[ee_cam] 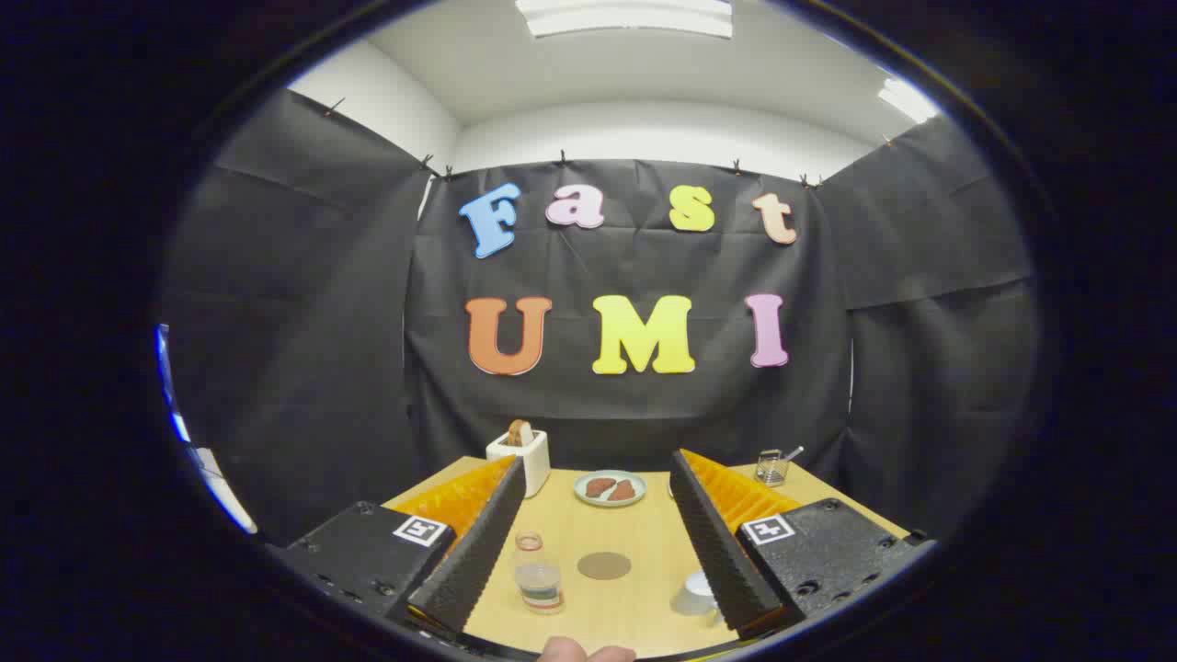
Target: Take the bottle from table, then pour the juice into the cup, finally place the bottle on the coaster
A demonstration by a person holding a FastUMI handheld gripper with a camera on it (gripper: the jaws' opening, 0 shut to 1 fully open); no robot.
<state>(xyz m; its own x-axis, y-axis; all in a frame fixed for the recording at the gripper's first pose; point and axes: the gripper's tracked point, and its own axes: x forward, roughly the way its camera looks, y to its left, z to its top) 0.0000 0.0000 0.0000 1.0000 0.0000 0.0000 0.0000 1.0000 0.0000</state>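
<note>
Gripper [598, 483]: fingers spread wide, holding nothing; bottle [538, 574] upright, untaken, just left of the coaster [604, 564], cup [696, 593] to its right; step judged: approach, then lower and close on bottle.

The gripper [598, 464] is held level and raised, its two fingers [478, 542] spread wide apart with nothing gripped between them. A fingertip of the person's hand [584, 652] is seen just beneath.
</note>
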